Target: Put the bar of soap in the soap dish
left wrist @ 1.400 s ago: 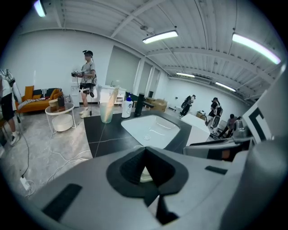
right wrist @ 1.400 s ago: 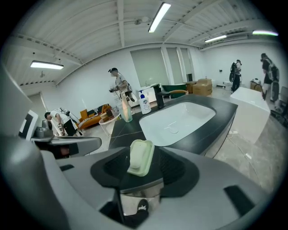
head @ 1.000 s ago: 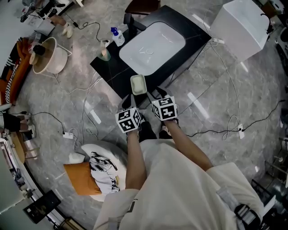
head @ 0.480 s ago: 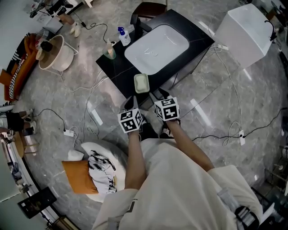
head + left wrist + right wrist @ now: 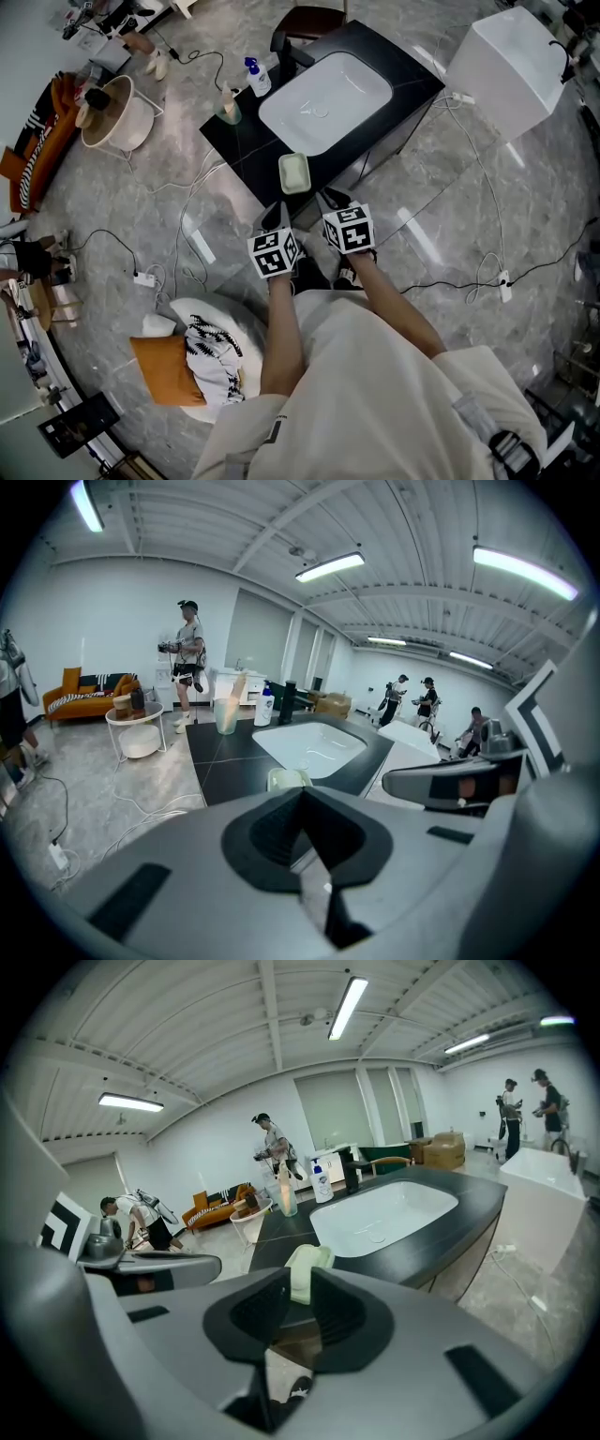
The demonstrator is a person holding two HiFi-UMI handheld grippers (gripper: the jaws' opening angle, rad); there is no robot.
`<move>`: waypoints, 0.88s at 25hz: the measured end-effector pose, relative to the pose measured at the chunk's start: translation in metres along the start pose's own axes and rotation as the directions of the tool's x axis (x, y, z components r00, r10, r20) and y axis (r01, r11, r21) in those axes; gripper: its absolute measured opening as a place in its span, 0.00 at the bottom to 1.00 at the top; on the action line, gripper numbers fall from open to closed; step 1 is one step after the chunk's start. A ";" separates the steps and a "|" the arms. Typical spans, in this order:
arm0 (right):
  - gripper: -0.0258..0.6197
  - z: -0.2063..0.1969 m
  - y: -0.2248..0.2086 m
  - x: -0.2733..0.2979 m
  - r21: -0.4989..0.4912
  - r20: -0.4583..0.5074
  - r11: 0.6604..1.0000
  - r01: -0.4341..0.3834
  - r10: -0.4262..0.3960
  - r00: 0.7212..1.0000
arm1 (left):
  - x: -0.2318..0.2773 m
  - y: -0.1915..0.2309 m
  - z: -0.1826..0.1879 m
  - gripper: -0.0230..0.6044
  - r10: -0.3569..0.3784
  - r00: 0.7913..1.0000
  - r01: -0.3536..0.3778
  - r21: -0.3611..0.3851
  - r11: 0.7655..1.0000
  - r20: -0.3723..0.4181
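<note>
The basin [image 5: 323,89] is smooth, glossy white, ceramic by its look, the counter [image 5: 251,148] around the basin a dark polished slab, the soap dish [image 5: 293,173] beside the basin pale green and plastic-looking, and the floor [image 5: 469,216] beyond the basin shiny grey marble-patterned, mirroring lights.

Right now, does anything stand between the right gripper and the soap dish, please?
Nothing visible does. The soap dish sits on the counter's near corner, just ahead of the right gripper, whose closing jaws have nothing between them.
</note>
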State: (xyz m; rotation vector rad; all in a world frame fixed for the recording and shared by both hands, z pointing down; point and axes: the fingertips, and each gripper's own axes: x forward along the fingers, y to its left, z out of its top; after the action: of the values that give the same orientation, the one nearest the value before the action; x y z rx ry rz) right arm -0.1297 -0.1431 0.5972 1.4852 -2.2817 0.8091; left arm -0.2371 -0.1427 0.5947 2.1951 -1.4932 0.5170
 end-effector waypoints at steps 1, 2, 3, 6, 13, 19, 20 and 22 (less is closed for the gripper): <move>0.12 0.000 0.000 0.000 0.005 0.004 1.000 -0.001 0.001 1.000 | 0.000 -0.001 -0.001 0.05 -0.002 1.000 0.002 0.002 1.000 -0.002; 0.11 0.000 0.000 -0.001 0.011 0.008 1.000 -0.004 0.003 1.000 | 0.000 -0.001 -0.002 0.05 -0.003 1.000 0.003 0.004 1.000 -0.004; 0.08 0.001 0.000 -0.001 0.017 0.013 1.000 -0.009 0.009 1.000 | 0.000 -0.001 -0.002 0.05 -0.003 1.000 0.004 0.005 1.000 -0.005; 0.05 0.000 0.002 -0.002 0.031 0.019 0.999 -0.025 0.025 1.000 | 0.000 -0.002 -0.003 0.05 -0.005 1.000 0.005 0.006 1.000 -0.004; 0.05 -0.002 0.004 -0.002 0.027 0.006 0.999 -0.046 0.046 0.999 | 0.000 -0.004 -0.003 0.05 -0.008 1.000 0.008 0.006 1.000 -0.004; 0.05 -0.003 0.003 -0.002 0.028 0.004 0.998 -0.055 0.055 0.998 | 0.000 -0.005 -0.005 0.05 -0.007 1.000 0.007 0.005 1.000 -0.007; 0.05 -0.003 0.003 -0.002 0.029 0.004 0.998 -0.056 0.056 0.998 | 0.000 -0.005 -0.005 0.05 -0.008 1.000 0.008 0.006 1.000 -0.007; 0.05 -0.003 0.004 -0.001 0.031 0.003 0.998 -0.059 0.059 0.998 | 0.000 -0.005 -0.004 0.05 -0.007 1.000 0.007 0.008 1.000 -0.008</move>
State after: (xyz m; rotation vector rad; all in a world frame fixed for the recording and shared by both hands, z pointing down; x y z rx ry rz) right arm -0.1329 -0.1392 0.5978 1.4387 -2.3340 0.8640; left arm -0.2331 -0.1385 0.5972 2.2013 -1.4811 0.5299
